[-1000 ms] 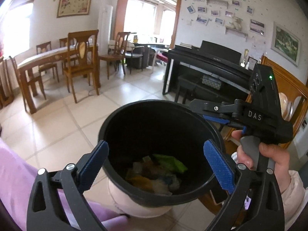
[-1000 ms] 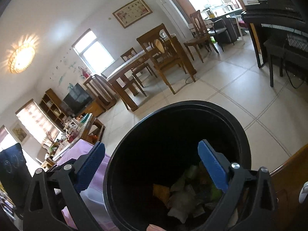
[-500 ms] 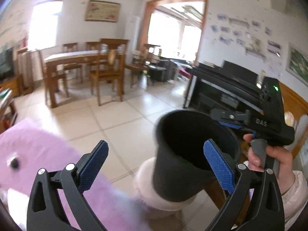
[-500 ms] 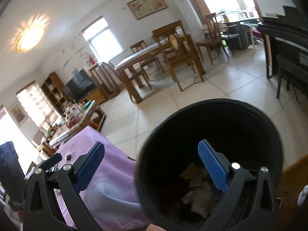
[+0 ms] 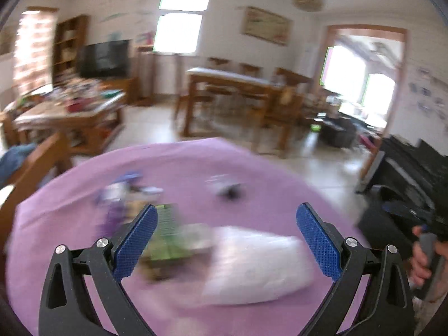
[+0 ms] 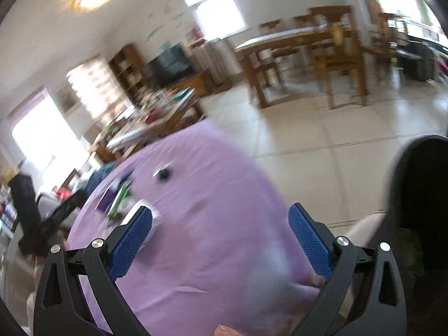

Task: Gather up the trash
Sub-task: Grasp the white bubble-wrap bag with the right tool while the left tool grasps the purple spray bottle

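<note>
A round table under a purple cloth (image 5: 179, 168) carries blurred trash: a white plastic bag (image 5: 254, 263), a green packet (image 5: 165, 238), purple wrappers (image 5: 117, 196) and a small black piece (image 5: 231, 191). My left gripper (image 5: 226, 240) hangs open above the bag and the green packet, holding nothing. My right gripper (image 6: 221, 243) is open over the purple cloth (image 6: 201, 196), empty too. The black trash bin (image 6: 420, 210) stands at the right edge of the right wrist view. The green packet (image 6: 120, 198) and black piece (image 6: 163, 174) lie farther back there.
A hand (image 5: 422, 254) holds the other gripper at the right edge of the left wrist view. A cluttered low table (image 5: 70, 109), a wooden dining table with chairs (image 5: 240, 89) and a dark piano (image 5: 414, 168) stand on the tiled floor. A wooden chair back (image 5: 36, 159) is at left.
Both grippers have swung left, away from the black bin and over the purple table. The bin has slid out of the left wrist view and to the right edge of the right wrist view.
</note>
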Available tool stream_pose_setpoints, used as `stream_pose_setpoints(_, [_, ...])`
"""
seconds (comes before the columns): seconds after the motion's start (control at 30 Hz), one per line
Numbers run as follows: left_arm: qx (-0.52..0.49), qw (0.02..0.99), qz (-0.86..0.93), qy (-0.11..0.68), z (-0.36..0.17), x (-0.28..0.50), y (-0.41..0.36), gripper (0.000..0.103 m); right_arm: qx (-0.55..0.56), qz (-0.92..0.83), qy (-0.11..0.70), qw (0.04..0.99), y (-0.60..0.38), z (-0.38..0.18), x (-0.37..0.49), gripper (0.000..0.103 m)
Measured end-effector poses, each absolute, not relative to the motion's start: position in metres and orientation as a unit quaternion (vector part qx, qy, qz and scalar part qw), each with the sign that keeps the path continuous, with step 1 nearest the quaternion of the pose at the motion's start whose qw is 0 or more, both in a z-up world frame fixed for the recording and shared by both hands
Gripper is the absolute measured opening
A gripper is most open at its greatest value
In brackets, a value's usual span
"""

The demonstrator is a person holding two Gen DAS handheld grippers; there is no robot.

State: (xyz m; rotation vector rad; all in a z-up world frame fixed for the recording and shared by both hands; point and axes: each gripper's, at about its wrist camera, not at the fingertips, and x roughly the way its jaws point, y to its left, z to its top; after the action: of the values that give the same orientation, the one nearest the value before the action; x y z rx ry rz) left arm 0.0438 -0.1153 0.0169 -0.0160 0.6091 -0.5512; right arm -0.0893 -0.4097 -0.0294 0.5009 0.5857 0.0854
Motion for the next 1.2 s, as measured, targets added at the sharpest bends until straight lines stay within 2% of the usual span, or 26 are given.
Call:
stream_pose_setpoints(0.17, [-0.01,0.918,-0.201,0.341,0.003,0.091,-0.051,0.095,0.215,0.101,0.327,0.915,-0.353,-0.035,-0.055,0.097])
stream_pose_setpoints(0.23, [-0.012,0.911,-0.196,0.364,-0.003,0.107,-0.039,0.085,0.203,0.117,0.346,0.909,-0.331,-0.04,-0.04,0.098])
stream_pose_setpoints(0.47, [-0.001,0.889,-0.194,0.414,-0.023,0.143,-0.042,0.066,0.161,0.135,0.402,0.891,-0.28,-0.051,0.005,0.098])
stream_pose_setpoints(0.57, [-0.007,0.881,-0.197,0.431,-0.032,0.15,-0.045,0.05,0.144,0.131,0.412,0.89,-0.272,-0.054,0.012,0.098])
stream_pose_setpoints(0.63, [-0.014,0.88,-0.196,0.432,-0.033,0.15,-0.047,0.034,0.13,0.131,0.416,0.891,-0.263,-0.053,0.016,0.098])
stream_pose_setpoints(0.67, [-0.017,0.879,-0.196,0.435,-0.036,0.151,-0.049,0.034,0.121,0.131,0.416,0.892,-0.261,-0.053,0.016,0.093])
stream_pose_setpoints(0.7, [-0.021,0.879,-0.197,0.434,-0.037,0.151,-0.049,0.034,0.103,0.128,0.418,0.894,-0.255,-0.05,0.017,0.078])
stream_pose_setpoints(0.83, [-0.008,0.878,-0.202,0.433,-0.038,0.149,-0.057,0.033,0.065,0.123,0.411,0.901,-0.247,-0.046,0.015,0.063])
stream_pose_setpoints(0.9, [-0.009,0.879,-0.204,0.431,-0.038,0.146,-0.058,0.033,0.05,0.116,0.4,0.908,-0.246,-0.042,0.011,0.05])
stream_pose_setpoints(1.0, [-0.023,0.879,-0.212,0.427,-0.037,0.141,-0.054,0.033,0.041,0.11,0.382,0.917,-0.247,-0.037,0.002,0.038])
stream_pose_setpoints(1.2, [-0.052,0.893,-0.234,0.38,-0.015,0.114,-0.043,0.032,0.058,0.112,0.338,0.933,-0.262,-0.02,-0.022,0.035])
